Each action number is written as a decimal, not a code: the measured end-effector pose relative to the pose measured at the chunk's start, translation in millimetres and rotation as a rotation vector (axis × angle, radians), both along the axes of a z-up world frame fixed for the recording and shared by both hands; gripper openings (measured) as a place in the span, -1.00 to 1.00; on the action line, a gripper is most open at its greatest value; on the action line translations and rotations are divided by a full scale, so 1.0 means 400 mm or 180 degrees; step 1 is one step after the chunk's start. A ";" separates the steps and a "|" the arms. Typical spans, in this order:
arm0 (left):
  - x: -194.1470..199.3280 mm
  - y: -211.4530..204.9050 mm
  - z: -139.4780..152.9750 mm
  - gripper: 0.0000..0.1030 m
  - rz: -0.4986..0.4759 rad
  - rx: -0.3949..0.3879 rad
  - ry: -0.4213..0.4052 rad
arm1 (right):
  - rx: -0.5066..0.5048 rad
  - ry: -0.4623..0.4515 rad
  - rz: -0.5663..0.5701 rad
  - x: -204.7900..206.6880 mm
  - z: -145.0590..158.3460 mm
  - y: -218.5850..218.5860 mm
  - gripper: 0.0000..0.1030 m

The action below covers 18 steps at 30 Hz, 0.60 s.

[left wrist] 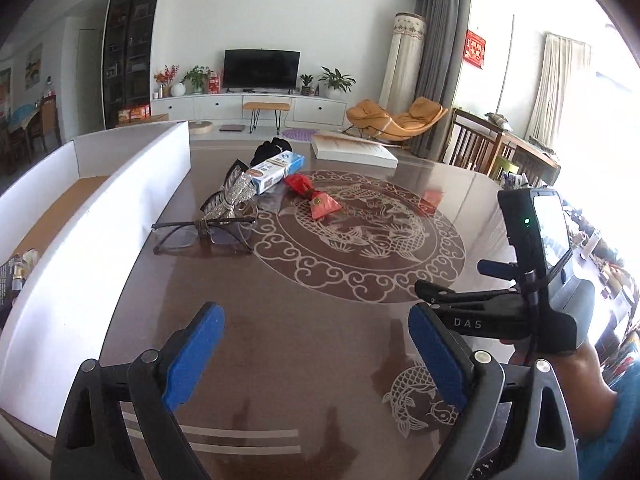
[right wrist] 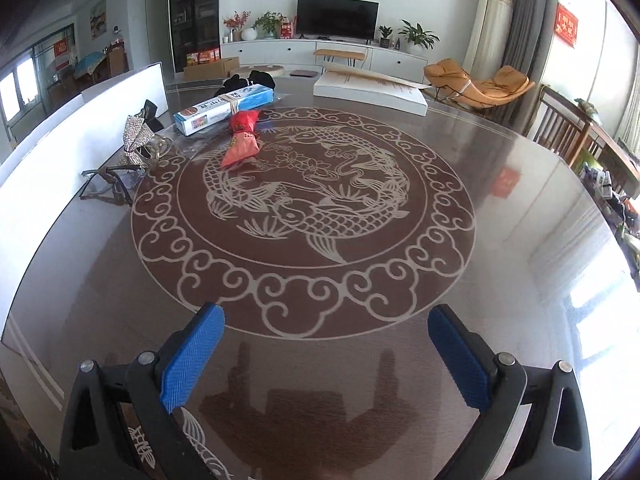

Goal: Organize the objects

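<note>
Two sets of jaws spread wide, holding nothing: left gripper (left wrist: 316, 354) and right gripper (right wrist: 326, 354), both poised over bare glossy table (right wrist: 500, 240) with only reflections between the blue pads (right wrist: 192, 356).

Several loose items clustered toward 11 o'clock in both wrist views, none yet in the white box (left wrist: 120, 216) along the left edge (a few things already visible at its near end, too small to name). Nearest in the left view: glasses (left wrist: 200, 234), at about 11 o'clock from the fingers, frame stretched roughly 9-to-3 across the picture, lying just beside the box wall. Touching them, further out: a sparkly silver piece (left wrist: 230, 200). Beyond, a blue-and-white carton (left wrist: 276, 172), long axis running 8-to-2, then a red pouch (left wrist: 316, 200) at about 12 o'clock, long axis 10-to-4, and something black (left wrist: 274, 148) at the far end.

From the right view, same pile further off at 10 to 11 o'clock, glasses well to the left, red pouch closest to the centre line.

Judged nearer to glasses and box: the left hand. Likely call for the coming move: reach forward and leftward, jaws set across the frame's thin direction rather than along its length. Risk: thin temples sliding on slick glass.
</note>
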<state>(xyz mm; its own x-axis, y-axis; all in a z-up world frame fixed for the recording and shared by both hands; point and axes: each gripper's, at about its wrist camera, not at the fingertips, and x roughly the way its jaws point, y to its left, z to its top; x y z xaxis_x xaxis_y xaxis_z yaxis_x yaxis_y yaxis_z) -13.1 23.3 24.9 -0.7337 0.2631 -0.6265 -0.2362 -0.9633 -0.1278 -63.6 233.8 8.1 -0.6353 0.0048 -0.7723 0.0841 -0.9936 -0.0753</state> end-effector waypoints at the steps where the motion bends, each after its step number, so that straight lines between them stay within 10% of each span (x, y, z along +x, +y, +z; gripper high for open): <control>1: -0.006 0.006 -0.014 0.83 -0.0004 -0.0030 -0.0028 | -0.0005 -0.0009 -0.0012 0.002 -0.003 0.006 0.98; 18: -0.031 -0.008 -0.119 0.83 0.0040 -0.0255 -0.0294 | -0.0150 -0.0088 -0.0072 0.003 -0.045 0.014 0.98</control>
<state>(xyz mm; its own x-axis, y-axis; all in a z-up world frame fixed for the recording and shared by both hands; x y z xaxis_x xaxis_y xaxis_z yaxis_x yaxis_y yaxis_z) -25.6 20.0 -22.9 -0.6748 0.2007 -0.7102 -0.2150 -0.9740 -0.0710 -62.4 239.4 -9.9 -0.6138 -0.0179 -0.7892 0.0629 -0.9977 -0.0263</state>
